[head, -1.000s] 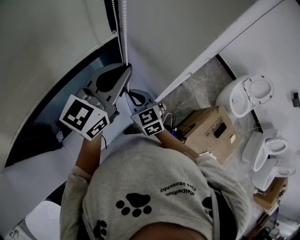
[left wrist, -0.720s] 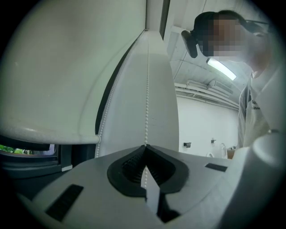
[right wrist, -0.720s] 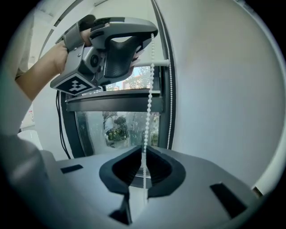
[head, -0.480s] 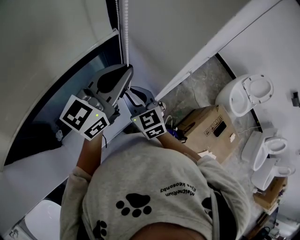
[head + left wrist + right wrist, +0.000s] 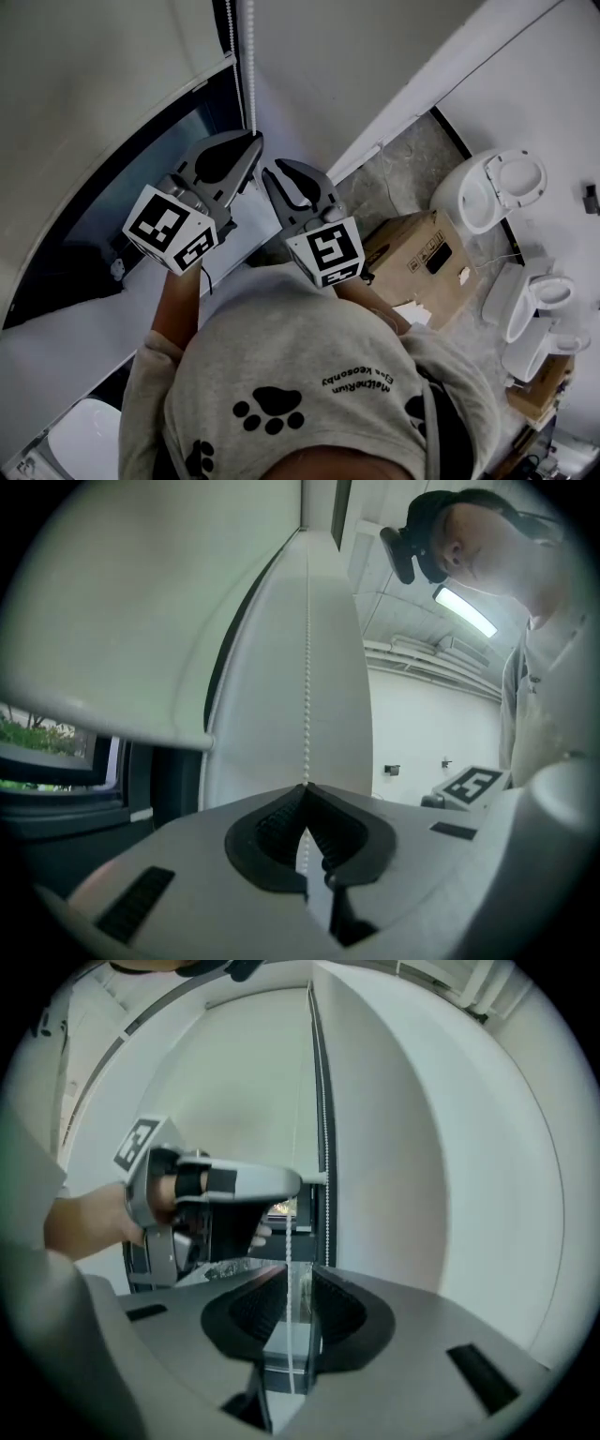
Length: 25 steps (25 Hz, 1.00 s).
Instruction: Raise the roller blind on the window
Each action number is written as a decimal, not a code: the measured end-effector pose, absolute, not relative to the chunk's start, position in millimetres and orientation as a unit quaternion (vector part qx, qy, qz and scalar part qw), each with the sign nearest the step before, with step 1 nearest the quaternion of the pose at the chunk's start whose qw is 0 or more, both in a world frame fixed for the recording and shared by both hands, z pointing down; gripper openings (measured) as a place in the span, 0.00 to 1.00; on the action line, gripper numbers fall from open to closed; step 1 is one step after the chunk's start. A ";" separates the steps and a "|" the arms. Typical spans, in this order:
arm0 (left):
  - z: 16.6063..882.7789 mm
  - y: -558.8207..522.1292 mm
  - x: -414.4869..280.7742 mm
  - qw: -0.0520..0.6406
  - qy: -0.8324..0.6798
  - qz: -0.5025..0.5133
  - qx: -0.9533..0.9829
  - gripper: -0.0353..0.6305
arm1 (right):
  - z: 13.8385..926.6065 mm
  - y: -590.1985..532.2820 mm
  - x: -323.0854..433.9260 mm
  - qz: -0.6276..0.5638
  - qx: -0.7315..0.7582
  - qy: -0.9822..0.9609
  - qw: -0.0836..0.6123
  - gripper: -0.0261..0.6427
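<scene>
The white bead chain (image 5: 251, 66) hangs down beside the window, to the right of the roller blind (image 5: 84, 84). My left gripper (image 5: 255, 141) is shut on the bead chain (image 5: 307, 677), which runs into its closed pads (image 5: 281, 819). My right gripper (image 5: 274, 172) sits just right of the left one and slightly lower. In the right gripper view, the right gripper (image 5: 298, 1274) has just been opening; the chain (image 5: 288, 1290) hangs loose between its pads, untouched. The left gripper (image 5: 220, 1194) shows above it, and a second strand (image 5: 325, 1138) hangs further back.
The blind's bottom bar (image 5: 122, 726) hangs over dark window glass (image 5: 141, 187). On the floor to the right stand a cardboard box (image 5: 422, 258) and several white toilets (image 5: 497, 187). A white wall (image 5: 328, 56) rises right of the chain.
The right gripper has opened off the chain and risen from below the left gripper to beside it. The left gripper has kept still, shut on the chain.
</scene>
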State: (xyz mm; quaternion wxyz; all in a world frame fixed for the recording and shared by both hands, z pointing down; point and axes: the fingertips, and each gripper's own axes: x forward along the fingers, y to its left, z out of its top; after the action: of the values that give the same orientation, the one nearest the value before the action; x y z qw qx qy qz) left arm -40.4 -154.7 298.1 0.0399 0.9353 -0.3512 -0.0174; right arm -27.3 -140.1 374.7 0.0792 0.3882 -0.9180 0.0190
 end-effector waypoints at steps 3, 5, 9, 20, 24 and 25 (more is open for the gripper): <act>323.5 -156.1 -39.6 0.063 -0.351 -0.007 0.934 0.06 | 362.2 -139.6 -20.4 0.014 0.394 -0.916 0.066 0.17; 337.3 -157.2 -39.1 0.072 -0.353 0.002 0.933 0.06 | 355.2 -140.1 -17.4 0.014 0.396 -0.916 0.058 0.17; 362.7 -161.0 -41.6 0.082 -0.363 0.023 0.928 0.06 | 340.9 -139.9 -17.2 0.012 0.394 -0.918 0.043 0.17; 422.3 -156.2 -38.1 0.116 -0.369 0.059 0.920 0.06 | 307.8 -144.3 -32.3 -0.004 0.373 -0.928 0.023 0.17; 432.5 -153.0 -35.7 0.121 -0.367 0.062 0.920 0.06 | 288.3 -146.4 -38.9 -0.021 0.365 -0.930 0.016 0.17; 434.6 -152.8 -35.7 0.121 -0.367 0.062 0.920 0.06 | 283.2 -146.8 -40.7 -0.026 0.364 -0.931 0.014 0.17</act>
State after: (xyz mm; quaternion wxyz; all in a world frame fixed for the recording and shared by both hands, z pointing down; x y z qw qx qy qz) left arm -35.7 -152.8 434.6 0.1211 0.9202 -0.3670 0.0623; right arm -40.7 -146.8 283.2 0.0138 0.3636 -0.9311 -0.0257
